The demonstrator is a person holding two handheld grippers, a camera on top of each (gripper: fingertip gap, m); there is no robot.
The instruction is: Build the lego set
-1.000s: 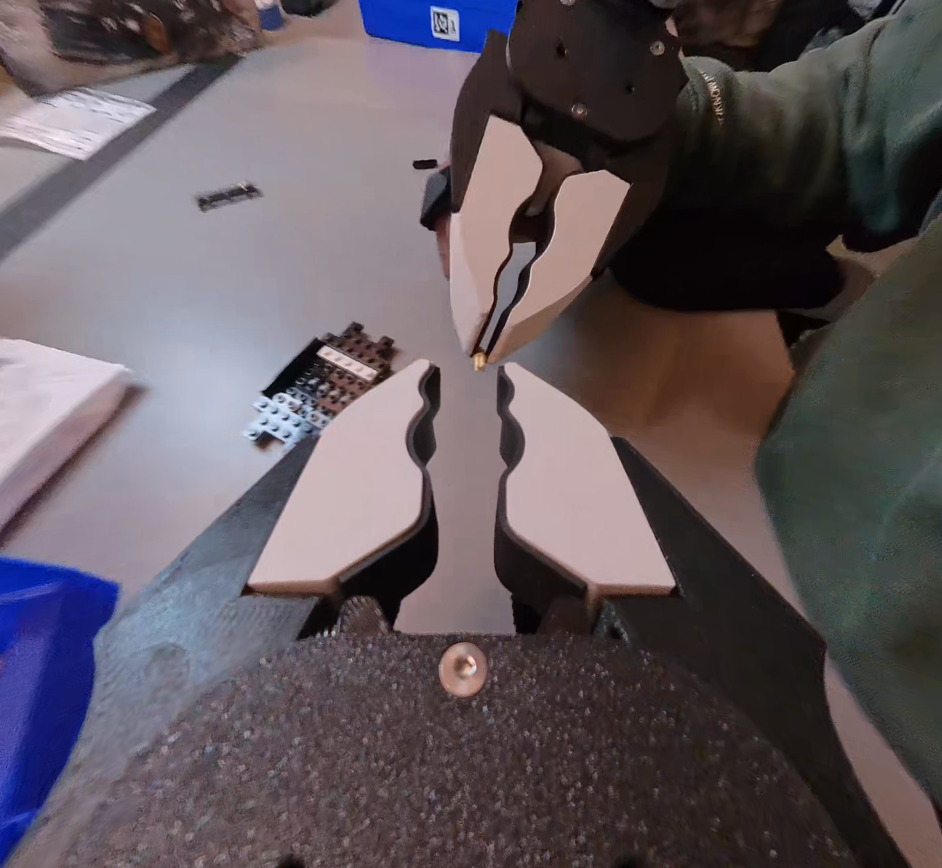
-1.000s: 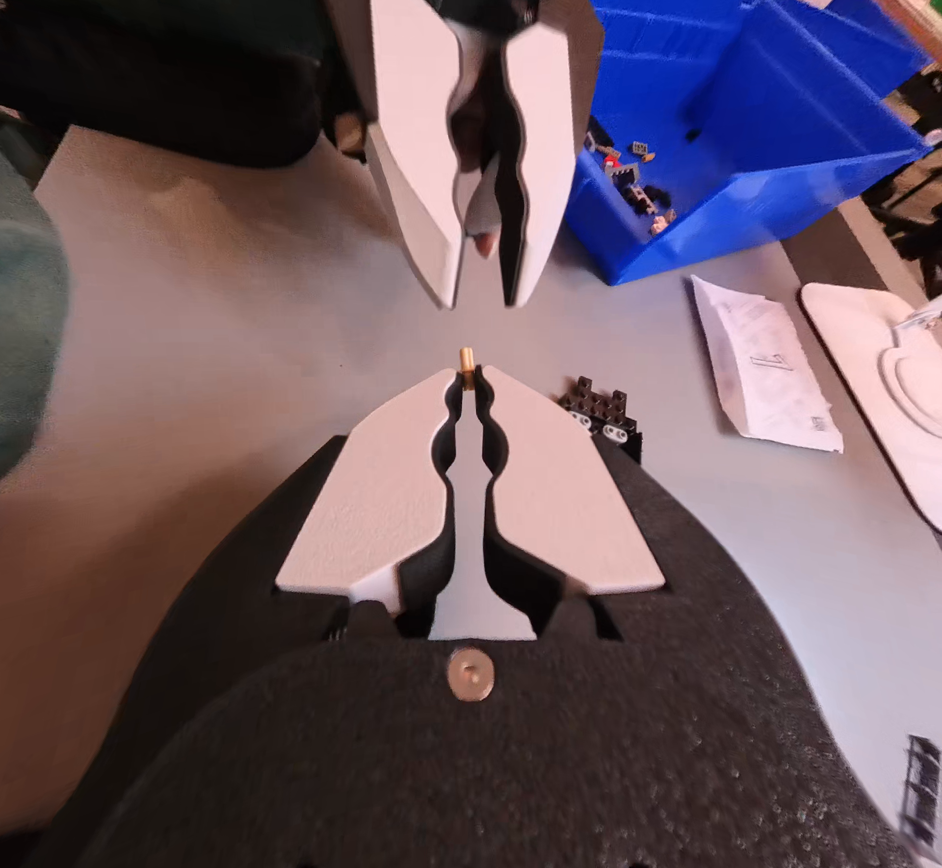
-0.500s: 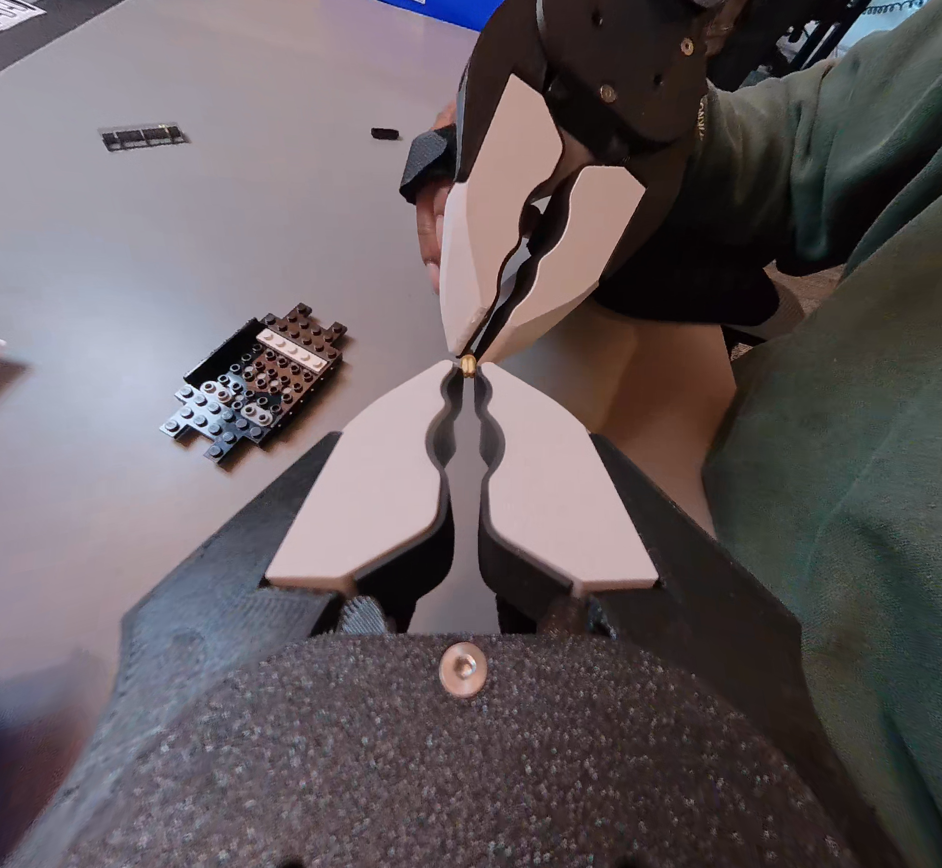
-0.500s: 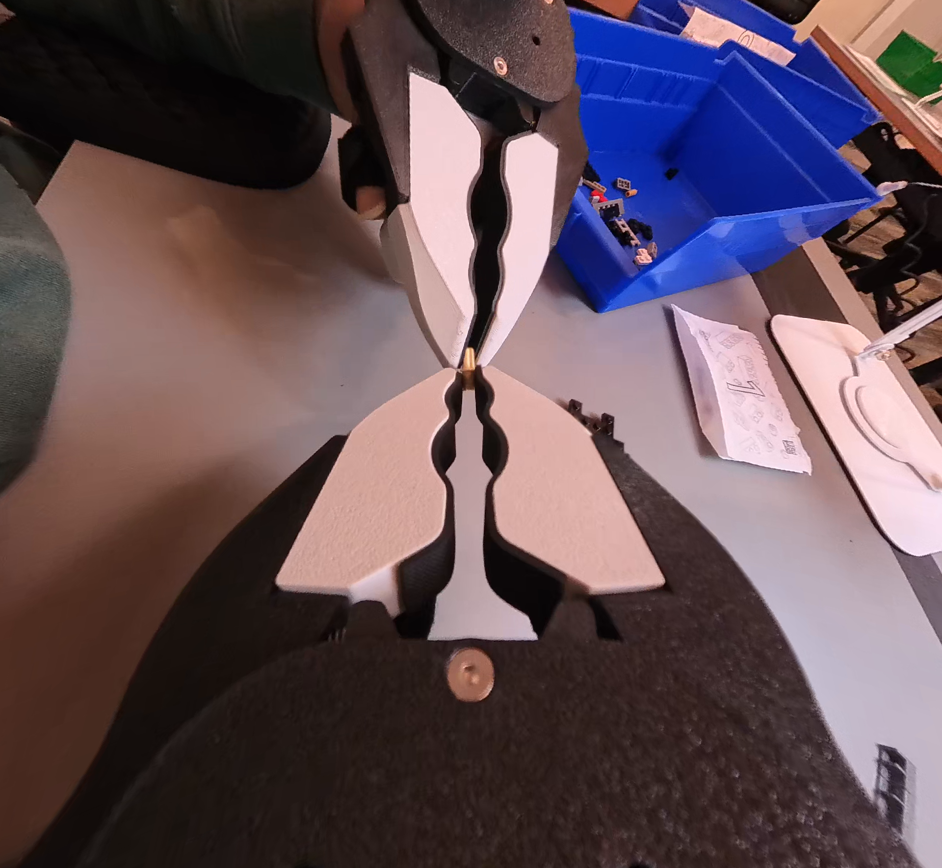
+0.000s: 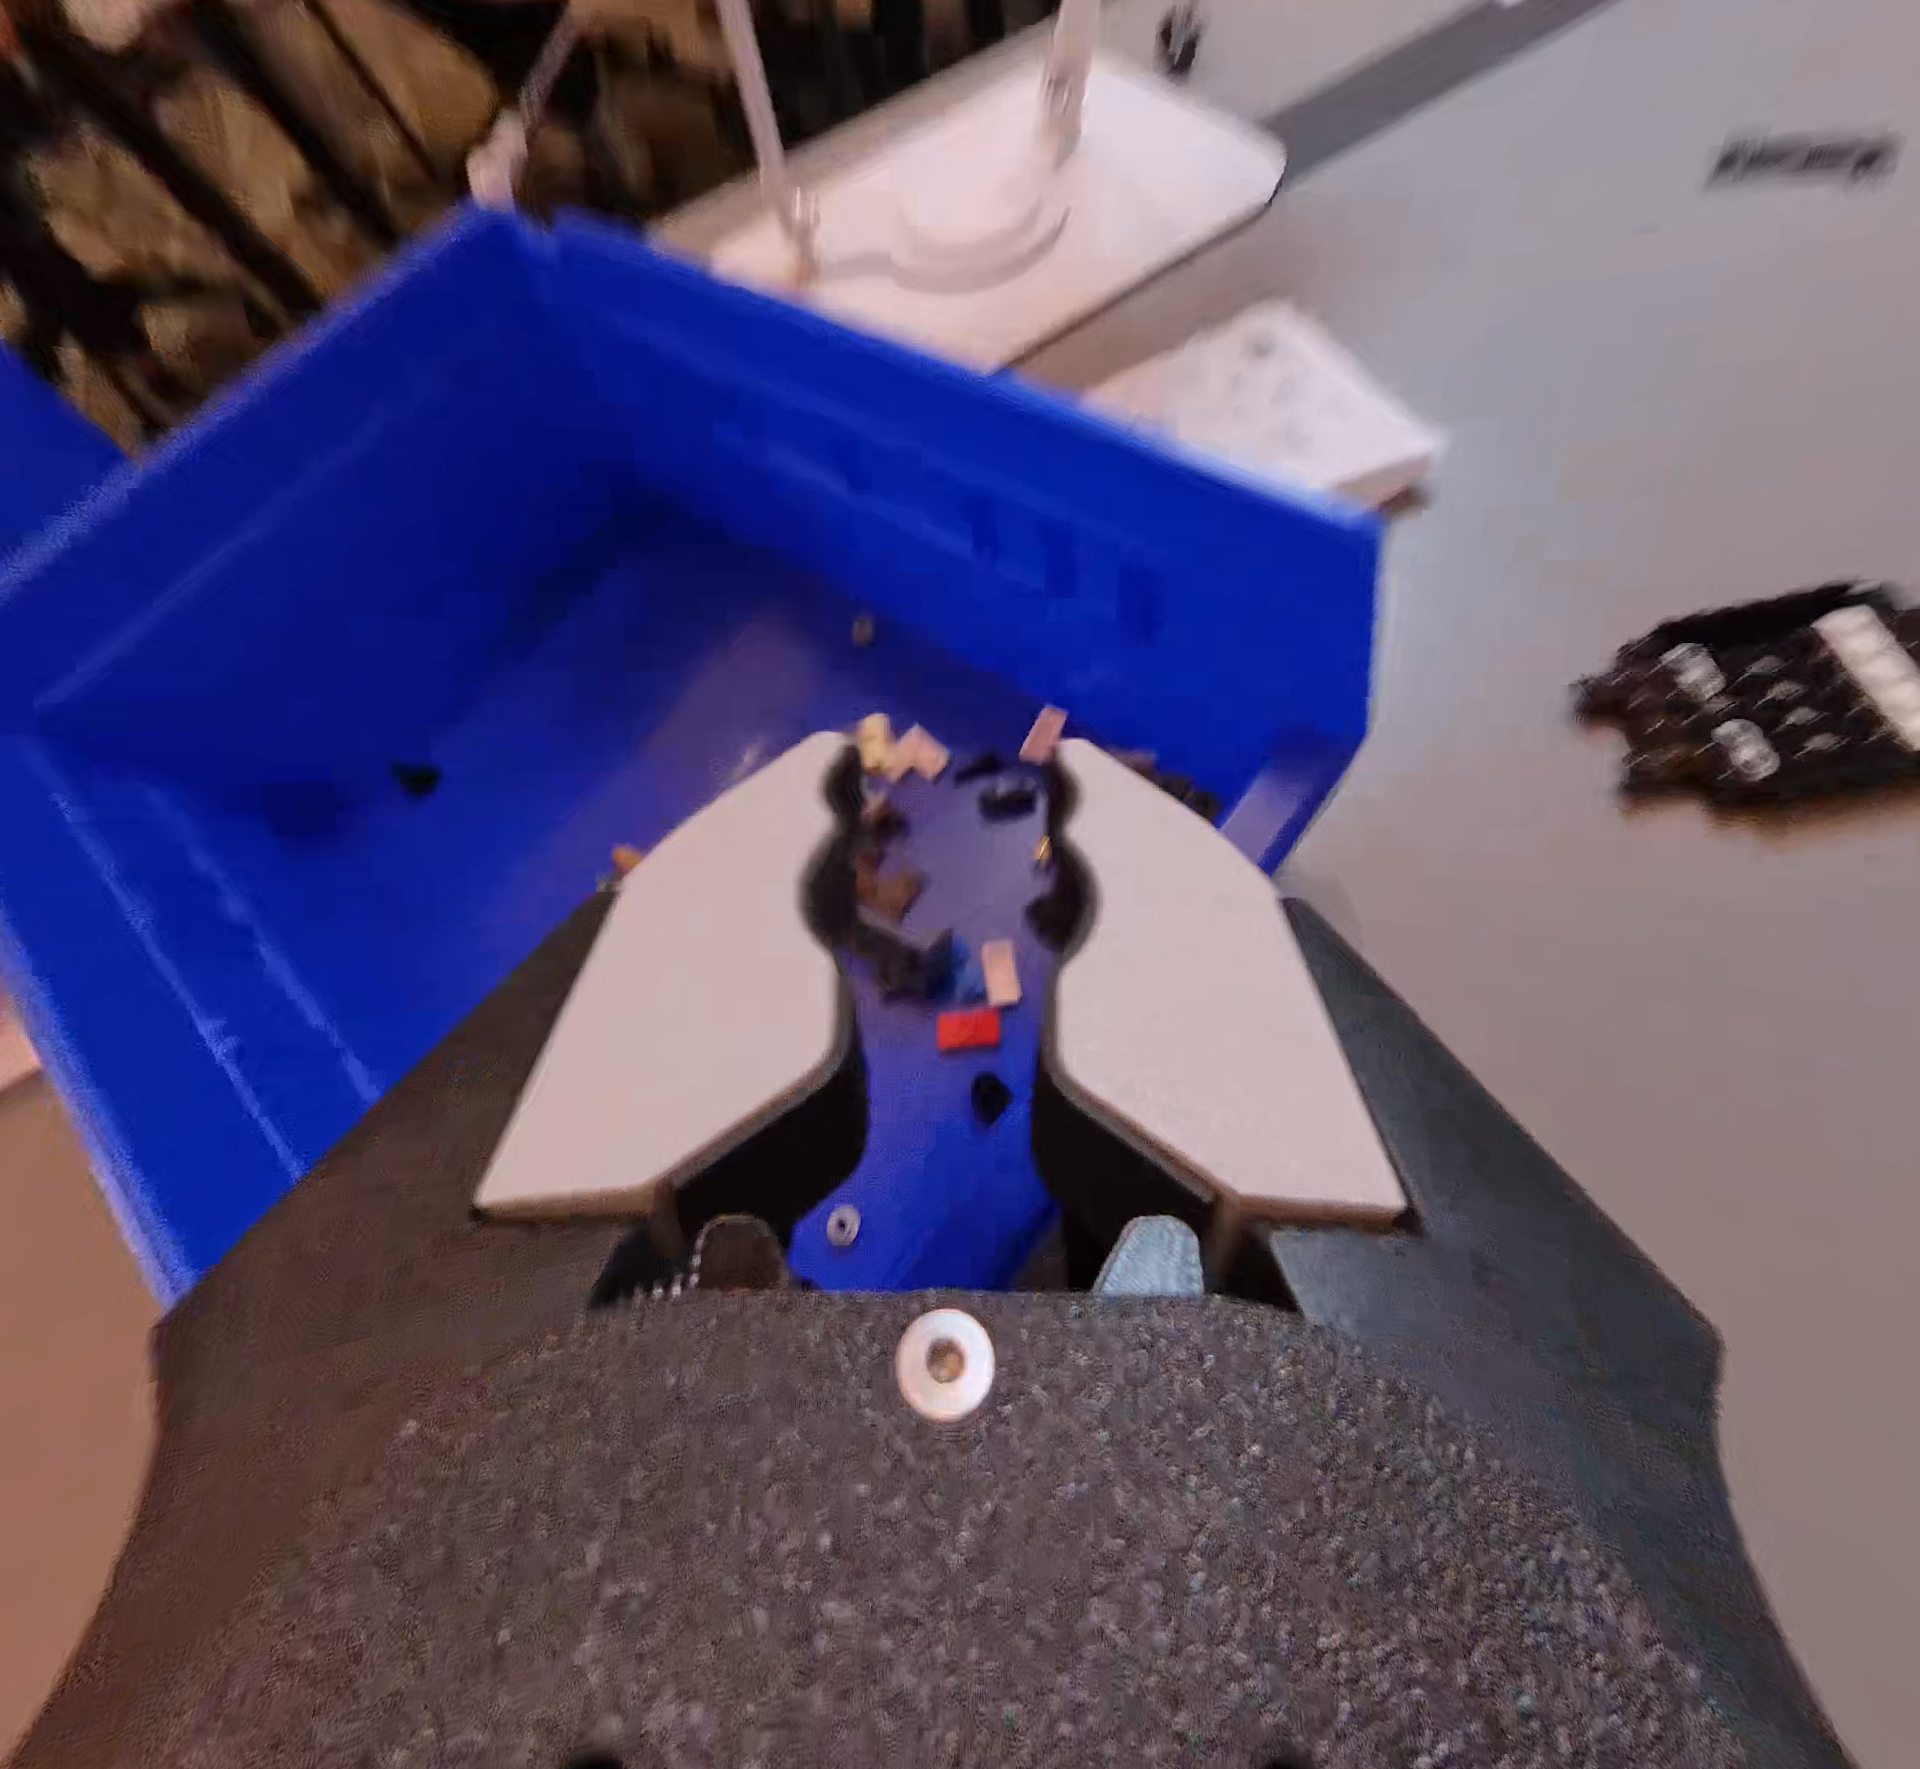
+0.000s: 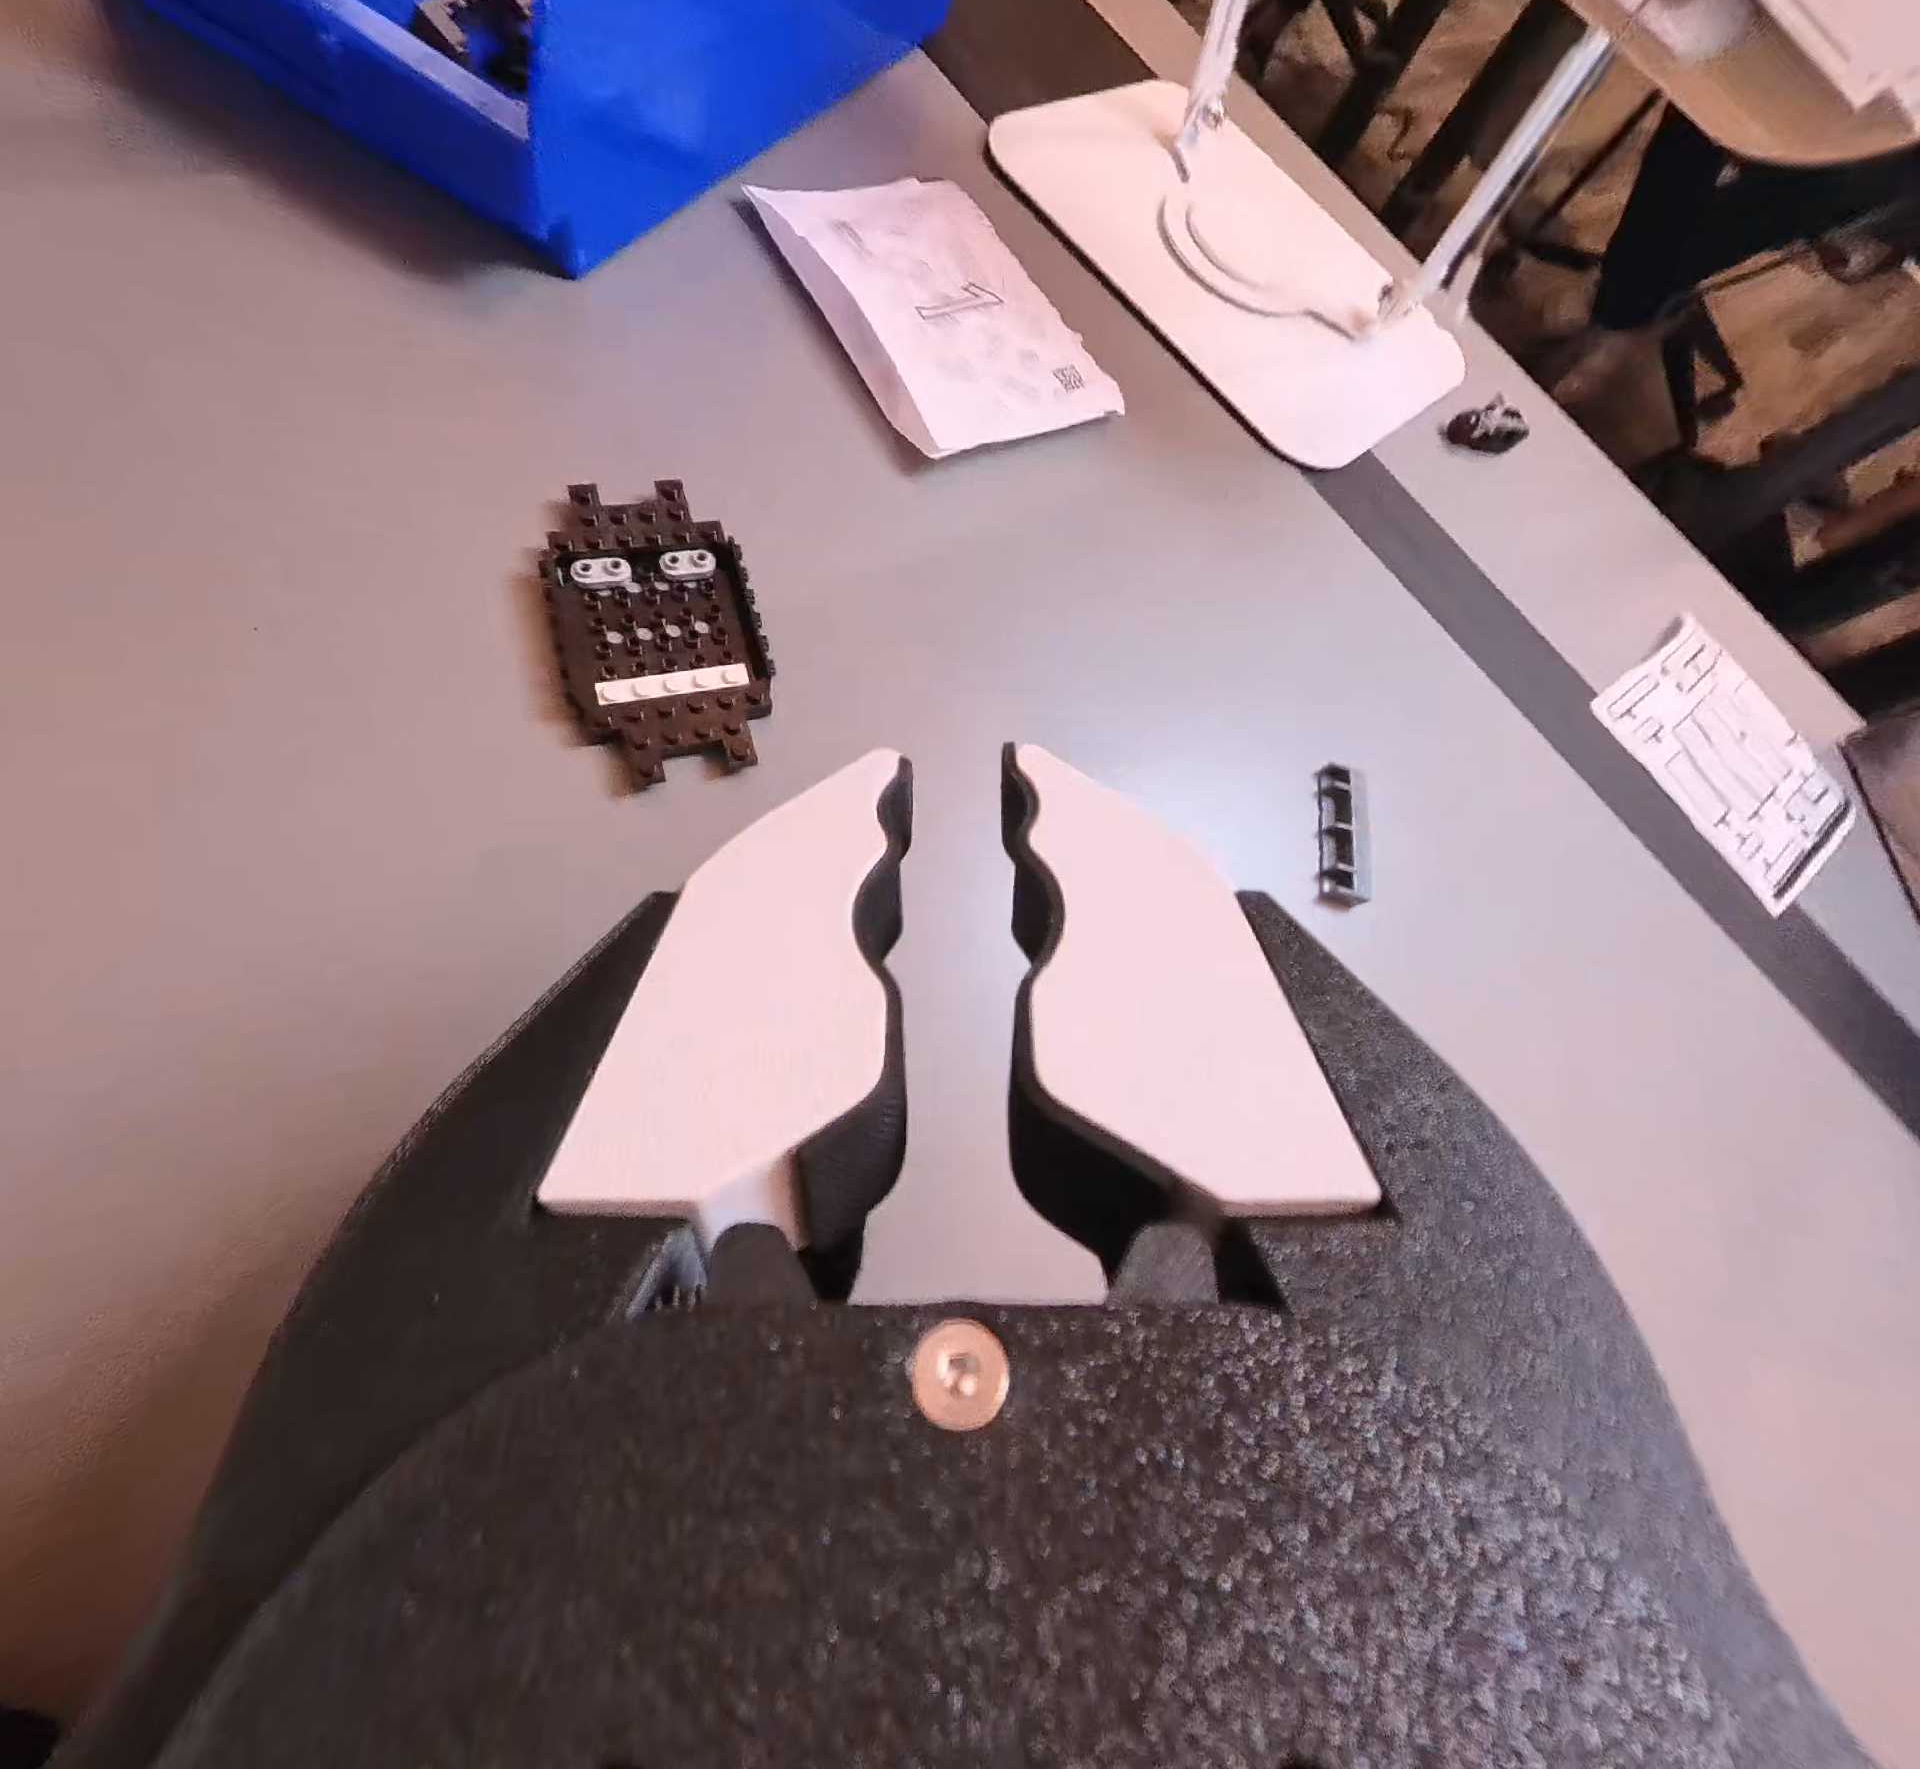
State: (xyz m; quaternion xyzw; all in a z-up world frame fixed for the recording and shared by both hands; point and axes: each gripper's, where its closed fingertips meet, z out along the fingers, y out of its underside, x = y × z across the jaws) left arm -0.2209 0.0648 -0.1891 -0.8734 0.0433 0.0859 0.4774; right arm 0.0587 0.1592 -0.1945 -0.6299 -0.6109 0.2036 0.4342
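Note:
My left gripper (image 5: 951,753) is open and hangs over a blue bin (image 5: 436,514). Several small loose bricks (image 5: 966,1028) lie on the bin floor between and beyond its fingers. A tiny gold piece (image 5: 1042,849) shows close to the right finger's inner edge; the view is blurred, and I cannot tell if it touches the finger. My right gripper (image 6: 956,761) is open and empty above the grey table (image 6: 1143,597). A dark brown brick plate assembly (image 6: 655,639) lies ahead to its left, and also shows in the left wrist view (image 5: 1766,711). A small grey piece (image 6: 1340,834) lies to its right.
A blue bin (image 6: 644,15) with loose bricks stands at the far left. A folded paper (image 6: 935,306) and a white lamp base (image 6: 1226,265) lie beyond the plate. Another printed sheet (image 6: 1725,763) lies at the right by a dark strip (image 6: 1538,659) on the table. The tips of one gripper are about 30 cm away from the tips of the other. My left tips are about 40 cm from the small grey piece (image 6: 1340,834), my right tips only 15 cm.
Both grippers were shut on a tiny gold pin, tip to tip. Both have now opened and parted. The left swung over the blue bin; the right turned toward the table.

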